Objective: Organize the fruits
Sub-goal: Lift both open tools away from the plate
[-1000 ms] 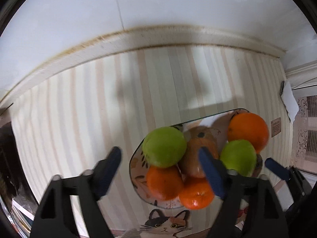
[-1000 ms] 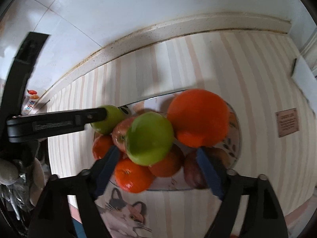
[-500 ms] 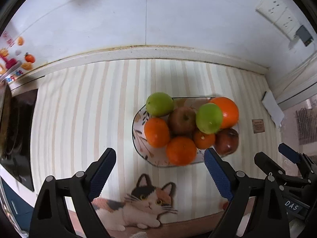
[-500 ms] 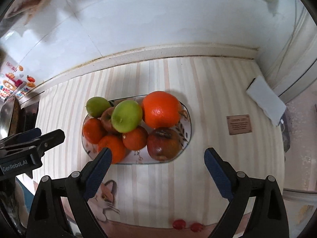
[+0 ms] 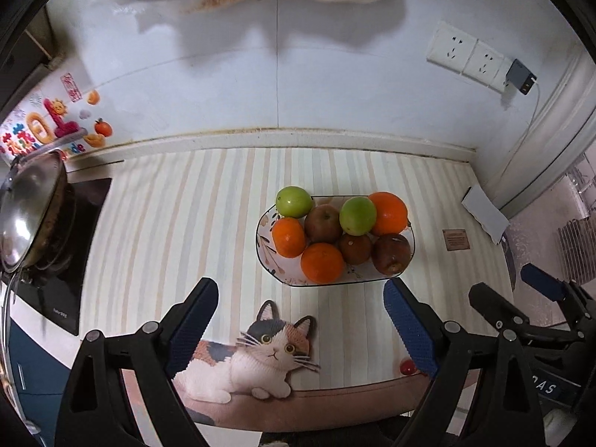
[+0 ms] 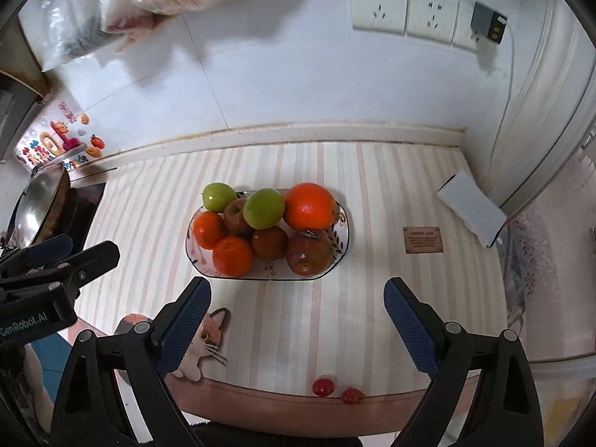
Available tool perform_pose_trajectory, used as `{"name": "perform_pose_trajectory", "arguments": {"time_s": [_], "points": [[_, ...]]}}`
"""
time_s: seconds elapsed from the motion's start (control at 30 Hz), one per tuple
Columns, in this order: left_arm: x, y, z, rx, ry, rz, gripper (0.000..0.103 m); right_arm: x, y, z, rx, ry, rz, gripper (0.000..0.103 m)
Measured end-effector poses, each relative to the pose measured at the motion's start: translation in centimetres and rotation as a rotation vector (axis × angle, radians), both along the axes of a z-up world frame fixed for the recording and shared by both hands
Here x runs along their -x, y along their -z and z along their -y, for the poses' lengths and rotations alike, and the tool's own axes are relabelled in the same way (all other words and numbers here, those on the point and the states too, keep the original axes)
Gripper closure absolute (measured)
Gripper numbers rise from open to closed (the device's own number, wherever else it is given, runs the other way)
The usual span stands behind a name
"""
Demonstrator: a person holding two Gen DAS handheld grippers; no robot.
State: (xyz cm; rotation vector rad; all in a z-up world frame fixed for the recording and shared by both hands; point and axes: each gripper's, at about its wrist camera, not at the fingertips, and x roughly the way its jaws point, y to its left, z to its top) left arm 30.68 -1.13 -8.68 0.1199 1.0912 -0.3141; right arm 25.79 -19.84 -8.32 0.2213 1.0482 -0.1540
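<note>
A patterned oval plate (image 5: 269,264) (image 6: 341,240) sits on the striped mat and holds several fruits: green apples (image 5: 294,201) (image 6: 263,208), a big orange (image 5: 388,208) (image 6: 310,206), smaller oranges (image 5: 322,263) (image 6: 232,256) and dark red apples (image 5: 392,253) (image 6: 309,251). My left gripper (image 5: 301,321) is open and empty, held back above the mat's near edge. My right gripper (image 6: 297,316) is open and empty, also back from the plate. Each gripper shows at the side of the other's view.
A pan with a steel lid (image 5: 26,216) sits on a black hob (image 5: 67,246) at the left. A white paper (image 6: 471,208) and a brown label (image 6: 422,239) lie at the right. Two small red fruits (image 6: 323,386) lie at the mat's front edge. Wall sockets (image 6: 404,11) are above.
Both grippers have pulled up and back from the plate, so the fruits look much smaller. All the fruits stay on the plate. Both grippers stay open.
</note>
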Motion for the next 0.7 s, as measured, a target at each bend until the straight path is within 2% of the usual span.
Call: {"name": "perform_pose_trajectory", "arguments": {"time_s": [0.33,0.7], "points": [[3.0,-2.7,-0.8,0.023,0.007,0.065,0.012,3.5,-3.9,-0.7,-0.013,-0.008,0.069,0.007],[4.1,-2.7,-1.3,0.013,-0.004,0.066,0.012,4.0,-4.5,-1.4,-0.043,-0.015,0.089,0.007]]}}
